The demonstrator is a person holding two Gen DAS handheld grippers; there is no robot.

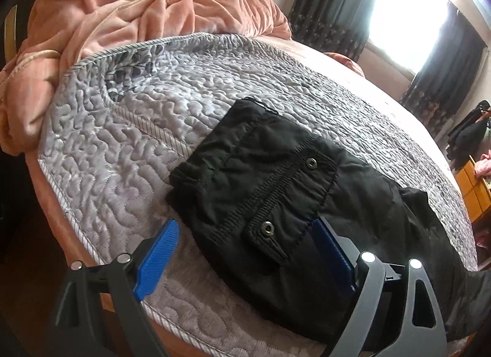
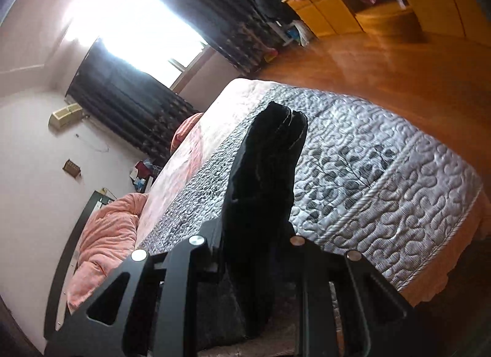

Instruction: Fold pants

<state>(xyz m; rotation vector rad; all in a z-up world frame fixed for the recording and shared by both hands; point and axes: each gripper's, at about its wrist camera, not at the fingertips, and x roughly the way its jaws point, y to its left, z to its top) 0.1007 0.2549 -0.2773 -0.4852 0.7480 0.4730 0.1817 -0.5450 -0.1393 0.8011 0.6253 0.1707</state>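
Limply, creased black pants (image 2: 264,173) drape from the right claw (image 2: 254,252).

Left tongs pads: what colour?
Blue, ribbed pads on dark grey arms, seen best in the left wrist view.

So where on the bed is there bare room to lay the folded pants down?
The grey quilt lies bare between the pink blanket and the pants, and again beyond the pants toward the window side. Its foot end near the wood floor looks free too. It is crowded at the near edge, where the left gripper straddles the waistband.
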